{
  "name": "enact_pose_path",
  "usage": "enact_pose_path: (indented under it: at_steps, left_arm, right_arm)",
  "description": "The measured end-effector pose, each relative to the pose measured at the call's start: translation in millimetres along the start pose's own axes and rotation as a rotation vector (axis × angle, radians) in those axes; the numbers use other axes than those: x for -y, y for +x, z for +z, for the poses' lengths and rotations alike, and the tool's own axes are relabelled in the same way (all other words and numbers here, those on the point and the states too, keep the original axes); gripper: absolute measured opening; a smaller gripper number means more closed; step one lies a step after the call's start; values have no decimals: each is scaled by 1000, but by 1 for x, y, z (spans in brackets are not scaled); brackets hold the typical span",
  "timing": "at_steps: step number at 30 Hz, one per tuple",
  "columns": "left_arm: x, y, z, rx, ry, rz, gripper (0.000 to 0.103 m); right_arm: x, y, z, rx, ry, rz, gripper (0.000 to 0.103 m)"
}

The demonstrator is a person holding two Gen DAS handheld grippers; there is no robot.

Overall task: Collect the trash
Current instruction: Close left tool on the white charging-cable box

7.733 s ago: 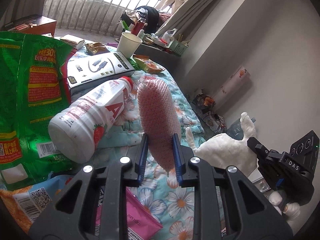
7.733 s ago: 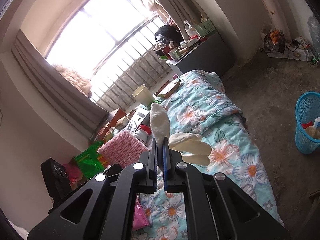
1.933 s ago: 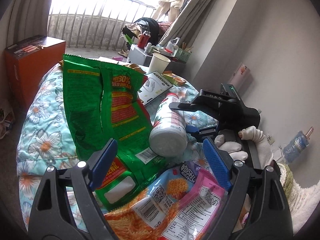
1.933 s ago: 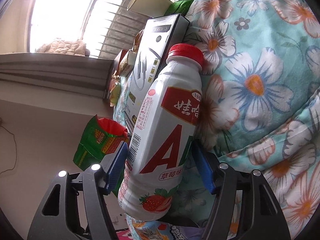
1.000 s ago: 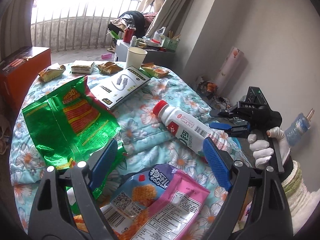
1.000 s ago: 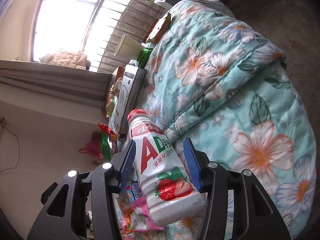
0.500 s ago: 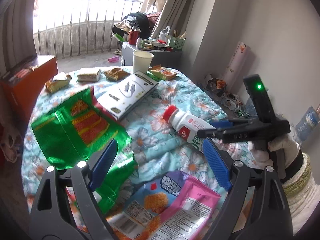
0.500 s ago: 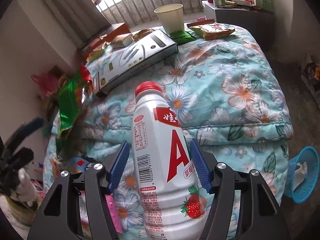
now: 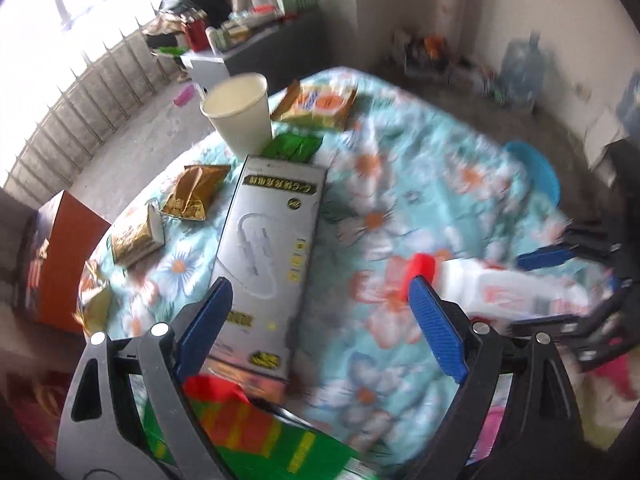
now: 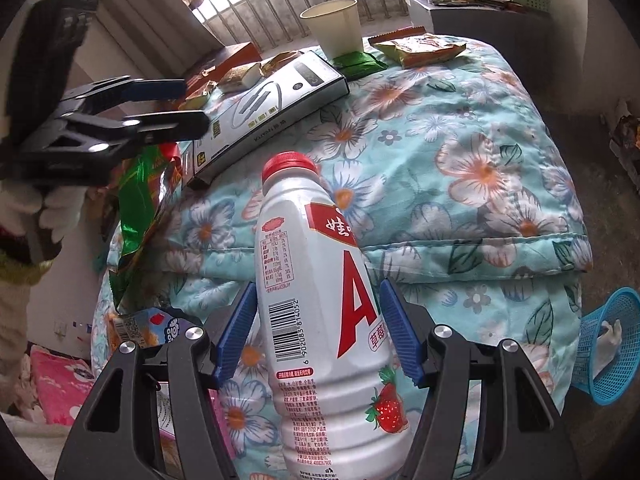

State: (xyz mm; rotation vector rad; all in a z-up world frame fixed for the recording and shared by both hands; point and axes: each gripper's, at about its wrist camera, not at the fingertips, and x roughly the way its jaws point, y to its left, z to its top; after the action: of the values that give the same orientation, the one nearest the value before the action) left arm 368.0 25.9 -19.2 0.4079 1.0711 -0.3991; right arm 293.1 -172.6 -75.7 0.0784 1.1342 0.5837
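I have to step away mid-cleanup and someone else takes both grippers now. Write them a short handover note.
Right gripper: jaws clamped around the white drink bottle, red cap pointing away.
Left gripper: jaws wide open, nothing between them, above the grey box.
On the floral quilt: paper cup, grey box, green chip bag, small snack wrappers, a pink and orange packet near the front edge.
Blue basket sits on the floor beside the quilt, with something pale already in it.
Done: bottle picked up.
Left: probably drop the bottle in the basket, then gather cup, bags and wrappers.
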Motion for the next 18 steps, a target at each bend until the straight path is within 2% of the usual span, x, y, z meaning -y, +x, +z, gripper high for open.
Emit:
enact_pose_path:
  at_steps: [3, 6, 11, 18]
  left_arm:
    - [-16, 33, 11, -98, 39, 35, 85]
    - [-32, 55, 17, -147, 19, 18, 85]
    - [-43, 72, 26, -181, 24, -18, 85]
    - [-39, 87, 37, -193, 45, 0, 85]
  right_arm:
    - [2, -1, -1, 3, 3, 16, 61]
    - [3, -1, -1, 5, 2, 26, 61]
    - [5, 0, -1, 6, 1, 47, 61]
    - [9, 3, -2, 5, 13, 79, 61]
